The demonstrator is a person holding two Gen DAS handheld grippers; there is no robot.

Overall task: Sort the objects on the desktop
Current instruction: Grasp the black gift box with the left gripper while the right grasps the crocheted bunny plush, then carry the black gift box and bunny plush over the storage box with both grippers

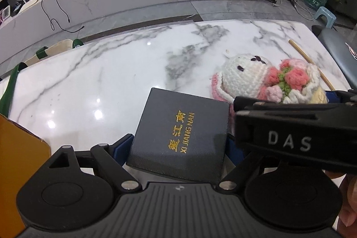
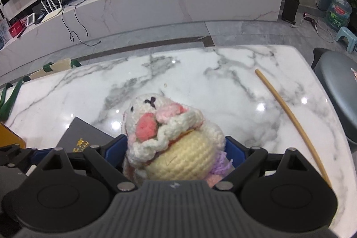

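Note:
My left gripper [image 1: 178, 144] is shut on a dark box [image 1: 180, 135] with gold "XI JIANG NAN" lettering, held between its blue pads over the marble table [image 1: 100, 73]. My right gripper [image 2: 176, 146] is shut on a crocheted doll [image 2: 169, 139] with a white face, pink flowers and a cream body. The doll [image 1: 263, 79] also shows in the left wrist view, with the right gripper's black body [image 1: 290, 139] in front of it. The box's corner [image 2: 82, 135] shows at the left of the right wrist view.
A long tan stick [image 2: 290, 122] lies on the table's right side. An orange box [image 1: 15, 166] stands at the left edge. A grey chair [image 2: 339, 90] is at the right. A tote bag with green straps [image 1: 44, 55] hangs beyond the table's far left edge.

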